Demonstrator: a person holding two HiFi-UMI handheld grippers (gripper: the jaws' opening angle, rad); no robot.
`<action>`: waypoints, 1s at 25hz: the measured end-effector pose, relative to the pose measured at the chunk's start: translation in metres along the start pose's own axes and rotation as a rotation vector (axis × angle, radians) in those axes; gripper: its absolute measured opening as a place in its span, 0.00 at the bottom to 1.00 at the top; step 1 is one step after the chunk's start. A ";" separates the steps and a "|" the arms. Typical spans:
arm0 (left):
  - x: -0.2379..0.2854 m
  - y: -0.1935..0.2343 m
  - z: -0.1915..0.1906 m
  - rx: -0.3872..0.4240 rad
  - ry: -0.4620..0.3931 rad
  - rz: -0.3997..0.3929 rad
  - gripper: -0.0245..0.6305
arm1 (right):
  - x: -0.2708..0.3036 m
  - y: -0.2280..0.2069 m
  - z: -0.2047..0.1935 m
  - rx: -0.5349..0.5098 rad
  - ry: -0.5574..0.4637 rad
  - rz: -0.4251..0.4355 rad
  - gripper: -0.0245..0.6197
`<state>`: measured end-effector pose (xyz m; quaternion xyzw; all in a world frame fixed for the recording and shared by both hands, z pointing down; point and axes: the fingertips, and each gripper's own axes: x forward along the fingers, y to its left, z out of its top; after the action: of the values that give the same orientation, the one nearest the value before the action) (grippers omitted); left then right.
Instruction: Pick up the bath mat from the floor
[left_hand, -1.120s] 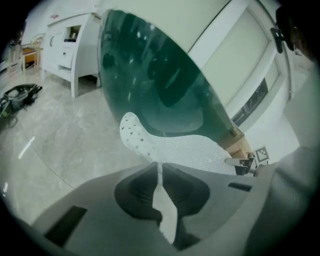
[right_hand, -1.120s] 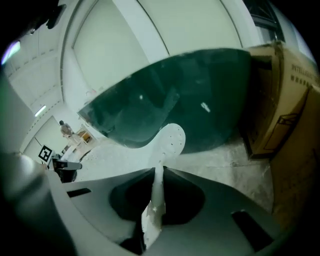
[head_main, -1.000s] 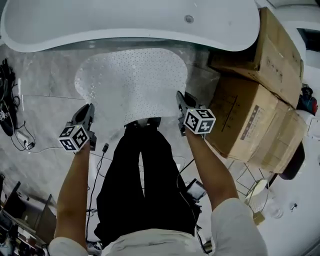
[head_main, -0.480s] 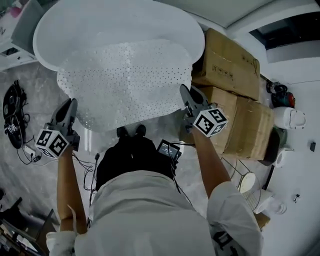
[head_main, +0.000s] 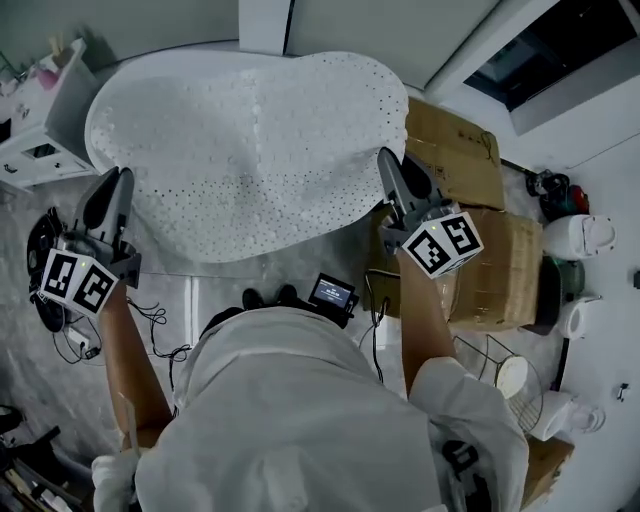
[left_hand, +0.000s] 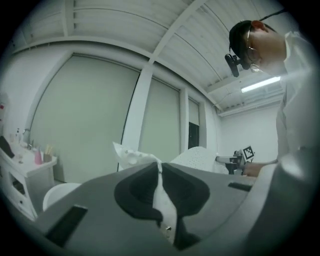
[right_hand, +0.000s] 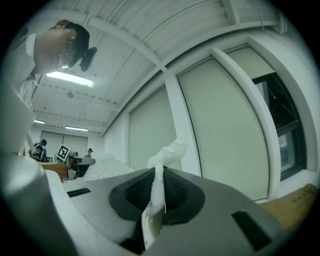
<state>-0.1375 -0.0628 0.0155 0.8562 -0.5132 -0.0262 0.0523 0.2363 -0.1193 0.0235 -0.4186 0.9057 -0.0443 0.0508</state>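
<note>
The white perforated bath mat (head_main: 250, 150) is lifted off the floor and stretched out flat between my two grippers in the head view. My left gripper (head_main: 108, 192) is shut on the mat's left edge. My right gripper (head_main: 388, 172) is shut on its right edge. In the left gripper view the mat's edge (left_hand: 161, 192) shows as a thin white strip pinched between the jaws of the left gripper (left_hand: 160, 186), with the rest of the mat (left_hand: 197, 157) beyond. The right gripper view shows a white fold of the mat (right_hand: 159, 175) pressed between the black pads of the right gripper (right_hand: 156, 192).
Cardboard boxes (head_main: 460, 160) stand stacked at the right, close to my right gripper. A white cabinet (head_main: 40, 130) with small bottles is at the left. Cables (head_main: 70, 330) lie on the marble floor (head_main: 300, 262). White jugs (head_main: 575, 235) and a wire rack (head_main: 500, 370) sit at the far right.
Both grippers have risen with the mat, which has come up off the floor and now hides the bathtub. The view has swung upward toward the wall and window.
</note>
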 end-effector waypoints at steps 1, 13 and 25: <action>0.001 -0.003 0.003 0.009 -0.004 -0.004 0.08 | -0.002 0.003 0.005 0.006 -0.020 -0.003 0.11; 0.016 -0.005 0.006 -0.105 0.004 -0.081 0.08 | 0.001 0.021 0.003 0.032 -0.013 -0.012 0.11; 0.014 -0.007 0.008 -0.065 -0.017 -0.054 0.08 | 0.001 0.018 -0.002 0.028 -0.039 -0.033 0.11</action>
<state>-0.1257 -0.0720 0.0065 0.8675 -0.4890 -0.0515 0.0748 0.2216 -0.1079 0.0235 -0.4337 0.8967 -0.0498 0.0737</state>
